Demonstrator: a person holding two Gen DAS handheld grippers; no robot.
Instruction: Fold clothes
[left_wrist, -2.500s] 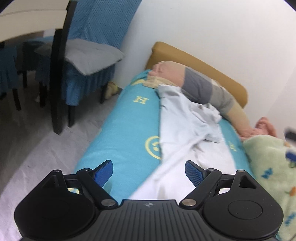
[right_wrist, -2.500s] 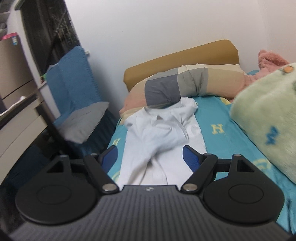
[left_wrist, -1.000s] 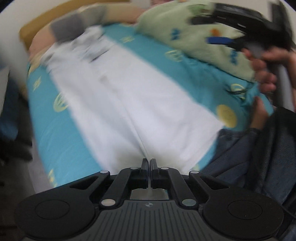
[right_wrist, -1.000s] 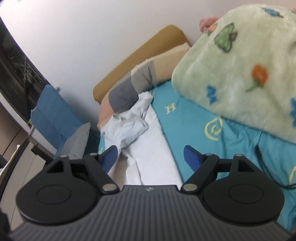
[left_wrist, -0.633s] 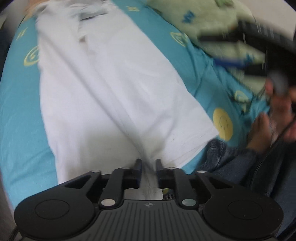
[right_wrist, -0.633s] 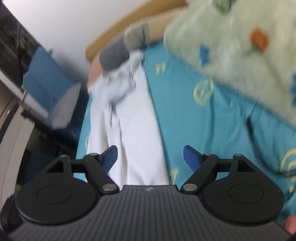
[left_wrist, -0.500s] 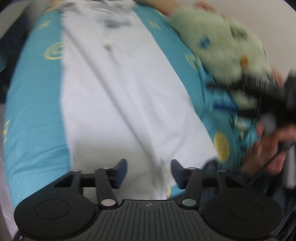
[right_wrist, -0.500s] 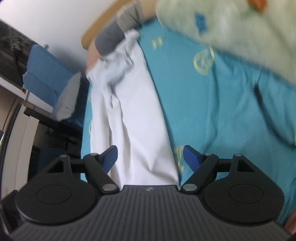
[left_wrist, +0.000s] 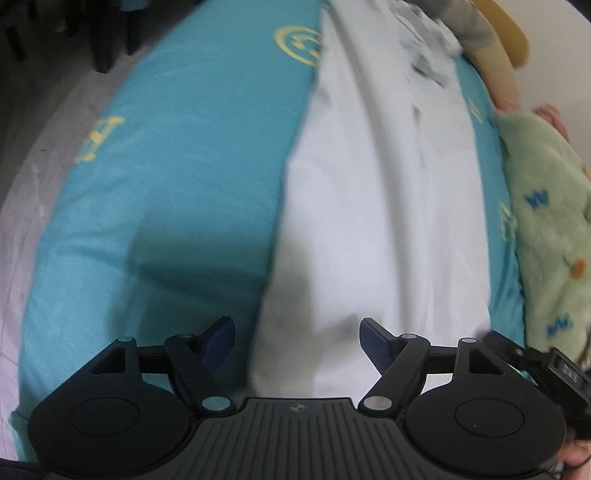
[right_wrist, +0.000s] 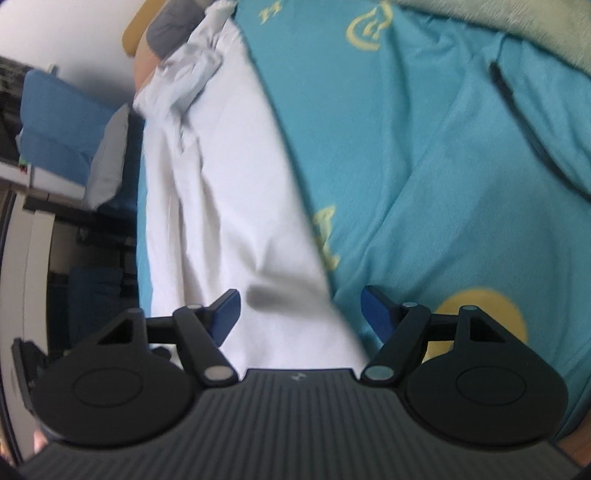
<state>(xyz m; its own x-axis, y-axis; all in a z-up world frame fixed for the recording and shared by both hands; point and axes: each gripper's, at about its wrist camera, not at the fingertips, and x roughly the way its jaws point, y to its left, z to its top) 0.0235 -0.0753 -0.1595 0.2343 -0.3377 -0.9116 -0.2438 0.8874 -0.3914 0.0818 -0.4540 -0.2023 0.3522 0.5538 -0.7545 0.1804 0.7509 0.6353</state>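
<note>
White shirt lies lengthwise on teal bed sheet, collar end bunched near pillow. Left gripper and right gripper hover at hem corners, jaws spread, holding nothing. Risk: pinching sheet with hem; creases folding in crooked.

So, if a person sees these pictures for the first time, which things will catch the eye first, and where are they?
First comes the long white garment, laid out lengthwise on the turquoise bed sheet with yellow prints, its crumpled end near the pillow. Next, the left gripper and right gripper, both open, hover at the garment's near end. A fuzzy green blanket lies along the bed's right side.
</note>
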